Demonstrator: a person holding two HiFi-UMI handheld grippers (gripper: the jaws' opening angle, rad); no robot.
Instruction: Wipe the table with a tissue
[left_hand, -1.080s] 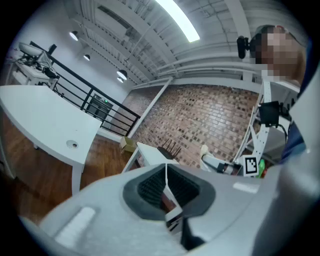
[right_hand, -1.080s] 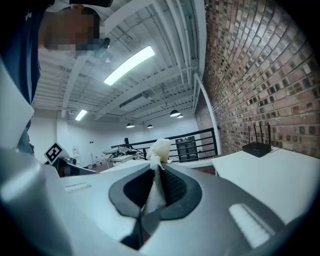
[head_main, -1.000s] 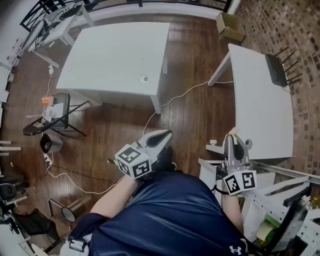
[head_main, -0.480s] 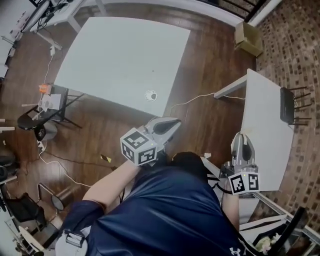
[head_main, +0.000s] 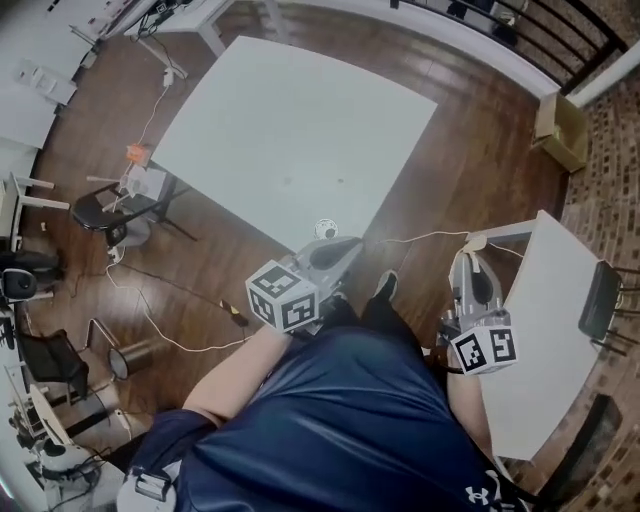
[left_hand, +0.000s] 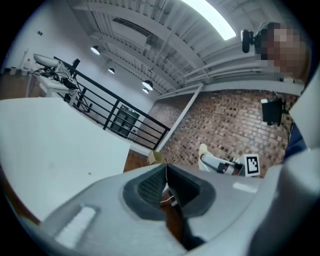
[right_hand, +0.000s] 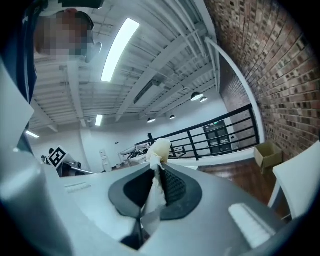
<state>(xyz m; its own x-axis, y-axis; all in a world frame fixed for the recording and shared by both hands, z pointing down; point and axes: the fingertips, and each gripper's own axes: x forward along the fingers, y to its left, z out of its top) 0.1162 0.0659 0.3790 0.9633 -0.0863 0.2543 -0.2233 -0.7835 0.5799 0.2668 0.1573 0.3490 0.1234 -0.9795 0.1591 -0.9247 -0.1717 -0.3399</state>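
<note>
The right hand-held gripper (right_hand: 156, 167) is clamped on the tissue (right_hand: 158, 150), held right of the white table (head_main: 290, 140) with its wad poking past the tips, seemingly ready for wiping, while the left hand-held gripper (left_hand: 166, 172), jaws together and empty, hangs by the table's near edge.

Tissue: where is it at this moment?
The tissue is pinched in the right tongs, its wad poking past their tips in the right gripper view. In the head view it is at right, by the smaller white table's corner.

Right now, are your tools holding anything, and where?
The right tool pinches a tissue, its bunched end poking past the tips. The left tool holds nothing.
</note>
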